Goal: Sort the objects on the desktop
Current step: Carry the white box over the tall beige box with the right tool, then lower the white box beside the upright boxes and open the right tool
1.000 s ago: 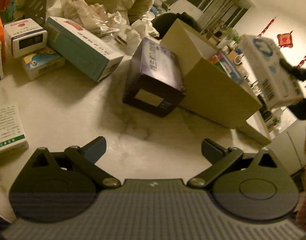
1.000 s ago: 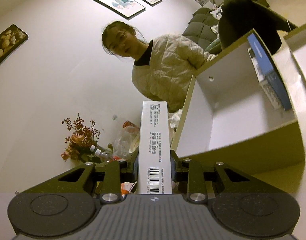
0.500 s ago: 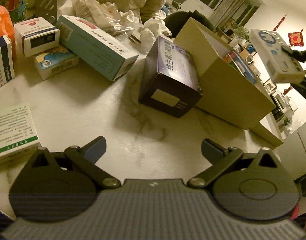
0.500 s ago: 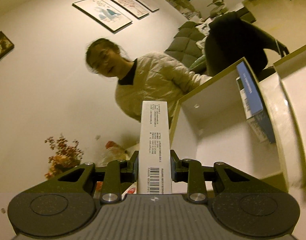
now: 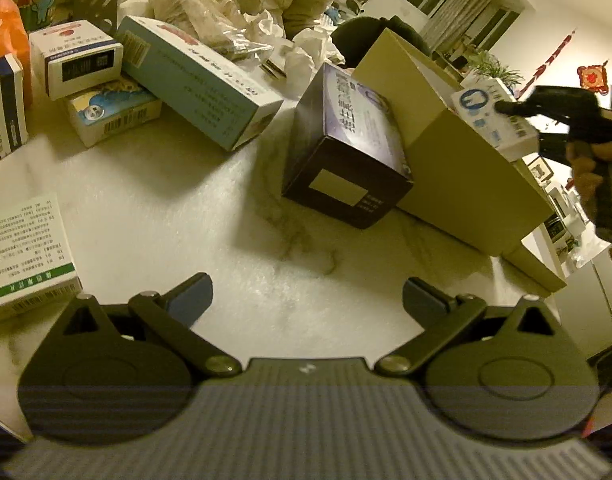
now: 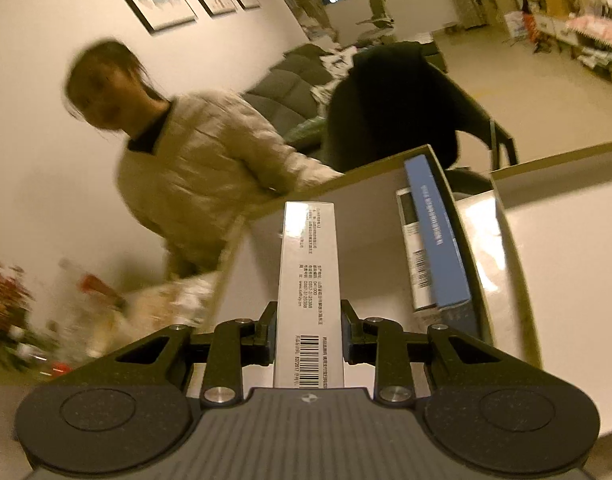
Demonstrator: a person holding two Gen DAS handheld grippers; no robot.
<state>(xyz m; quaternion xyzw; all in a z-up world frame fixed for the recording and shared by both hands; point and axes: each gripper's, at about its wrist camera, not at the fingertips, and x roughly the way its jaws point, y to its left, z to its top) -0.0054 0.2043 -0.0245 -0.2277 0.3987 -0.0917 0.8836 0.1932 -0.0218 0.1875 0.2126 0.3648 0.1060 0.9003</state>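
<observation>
My right gripper (image 6: 308, 330) was clenched on a slim white box (image 6: 309, 292), its narrow face printed with small text and a barcode near my pads, its far end reaching at twelve o'clock over the open tan organizer (image 6: 369, 208), where a blue box (image 6: 437, 240) stood at two o'clock. My left gripper (image 5: 307, 294) hung released over the marble tabletop (image 5: 186, 200), a dark purple box (image 5: 345, 160) at twelve o'clock.

Glossy marbled tabletop (image 5: 154, 200); matt cardboard bin (image 5: 465, 176) (smooth); glossy carton (image 6: 309, 280).
</observation>
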